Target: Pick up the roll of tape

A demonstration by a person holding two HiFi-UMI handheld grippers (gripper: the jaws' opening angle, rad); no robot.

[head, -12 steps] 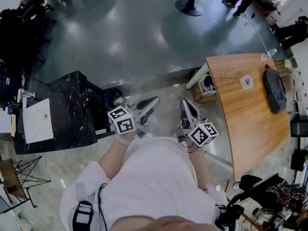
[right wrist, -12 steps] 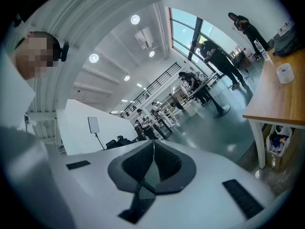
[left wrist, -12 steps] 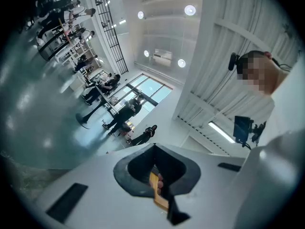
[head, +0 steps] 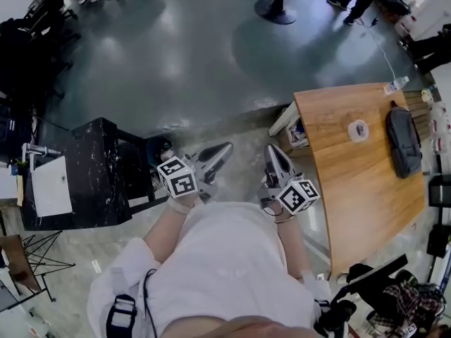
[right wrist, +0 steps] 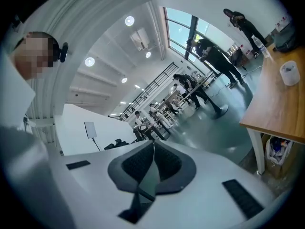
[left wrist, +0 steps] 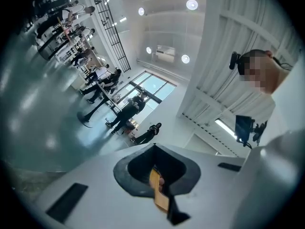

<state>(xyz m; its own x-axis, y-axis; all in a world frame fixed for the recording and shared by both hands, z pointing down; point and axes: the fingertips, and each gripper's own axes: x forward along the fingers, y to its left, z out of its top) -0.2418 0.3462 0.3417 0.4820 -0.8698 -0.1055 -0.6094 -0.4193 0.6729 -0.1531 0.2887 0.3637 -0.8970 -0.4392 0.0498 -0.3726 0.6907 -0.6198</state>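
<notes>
The roll of tape (head: 359, 129) is white and lies flat on the wooden table (head: 352, 189) at the right, beside a black bag (head: 404, 141). In the right gripper view the roll of tape (right wrist: 289, 73) shows far off at the right edge, on the table (right wrist: 274, 113). Both grippers are held close to the person's body, well short of the table and pointing away over the floor. My left gripper (head: 224, 148) (left wrist: 155, 168) has its jaws together with nothing between them. My right gripper (head: 271, 150) (right wrist: 153, 159) is also shut and empty.
A black marble-patterned cabinet (head: 106, 167) stands to the left. A bin (head: 299, 129) sits under the table's near corner, and a bottle (head: 394, 84) at its far edge. People and a round stand base (head: 276, 10) are farther off on the grey floor.
The head view has shifted a little, so the table and tape sit slightly more to the left. Both grippers keep the same pose and stay shut.
</notes>
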